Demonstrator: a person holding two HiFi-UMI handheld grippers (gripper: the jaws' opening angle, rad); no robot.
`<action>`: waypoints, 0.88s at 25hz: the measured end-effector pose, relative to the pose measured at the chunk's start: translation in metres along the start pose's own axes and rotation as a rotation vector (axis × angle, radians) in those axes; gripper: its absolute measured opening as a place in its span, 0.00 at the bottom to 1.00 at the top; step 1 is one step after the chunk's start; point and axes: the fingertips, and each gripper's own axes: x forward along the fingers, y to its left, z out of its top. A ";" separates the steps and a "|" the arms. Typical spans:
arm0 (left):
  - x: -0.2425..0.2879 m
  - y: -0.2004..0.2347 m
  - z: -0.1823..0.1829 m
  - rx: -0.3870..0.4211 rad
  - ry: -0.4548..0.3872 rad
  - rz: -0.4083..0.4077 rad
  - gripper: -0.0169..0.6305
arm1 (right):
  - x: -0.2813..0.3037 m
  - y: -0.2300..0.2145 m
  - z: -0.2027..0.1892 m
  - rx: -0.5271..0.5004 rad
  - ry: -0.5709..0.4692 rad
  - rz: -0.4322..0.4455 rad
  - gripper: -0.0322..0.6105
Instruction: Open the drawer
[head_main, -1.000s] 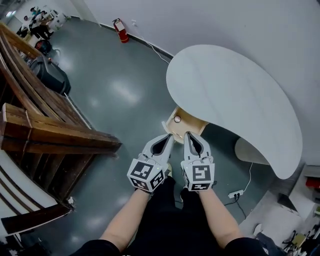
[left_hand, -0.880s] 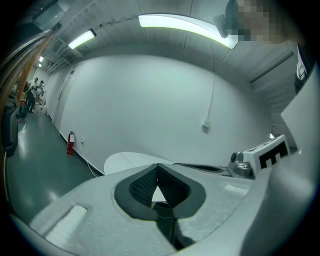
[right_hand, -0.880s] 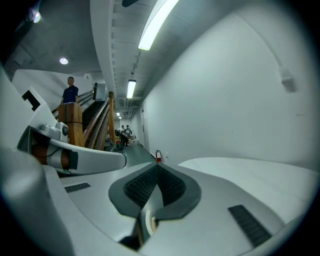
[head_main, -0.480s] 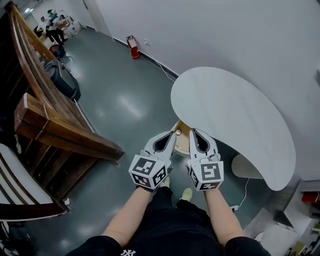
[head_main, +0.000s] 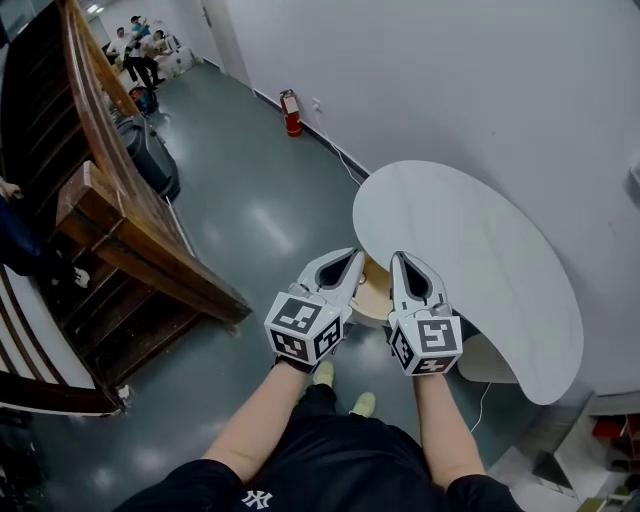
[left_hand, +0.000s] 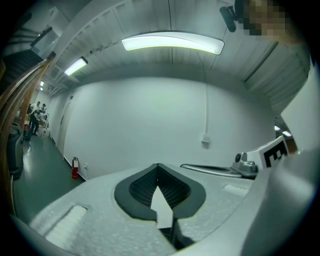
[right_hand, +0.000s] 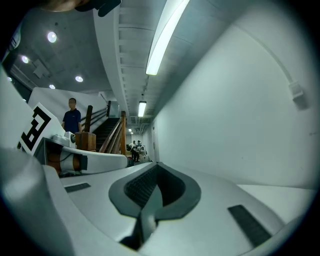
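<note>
A glossy grey-green floor (head_main: 250, 200) runs away along a white wall (head_main: 450, 90) on the right. At the left a dark wooden staircase (head_main: 130, 240) climbs toward the near side. A white kidney-shaped bench (head_main: 470, 250) stands against the wall at right, its long side running near to far.

The drawer unit (head_main: 374, 296) is pale wood and sits tucked under the left, near edge of the bench. Only a small curved patch of it shows, so which way its front faces, how its long axis lies, and whether the drawer is in or out cannot be told.

That patch appears in the gap between the two grippers, just past and well below their fingertips. The left gripper (head_main: 355, 255) is on its left and the right gripper (head_main: 398, 258) on its right, and neither touches it. The two are held side by side, close together, and point away from the person toward the bench and wall.

In its own view the left gripper (left_hand: 158, 166) has its jaws closed tip to tip with nothing between them. The right gripper (right_hand: 156, 164) is likewise closed and empty.

A black bag (head_main: 150, 155) lies by the stairs. A red fire extinguisher (head_main: 291, 112) stands far off at the foot of the wall. People (head_main: 135, 40) sit at the far end.
</note>
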 end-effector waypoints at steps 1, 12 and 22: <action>-0.001 -0.004 0.002 0.007 -0.006 -0.002 0.04 | -0.002 0.000 0.003 -0.004 -0.004 0.004 0.07; -0.010 -0.024 0.007 0.033 -0.024 0.011 0.04 | -0.019 0.001 0.017 -0.023 -0.032 0.029 0.07; -0.017 -0.036 0.009 0.052 -0.028 0.030 0.04 | -0.031 0.003 0.017 -0.023 -0.037 0.049 0.07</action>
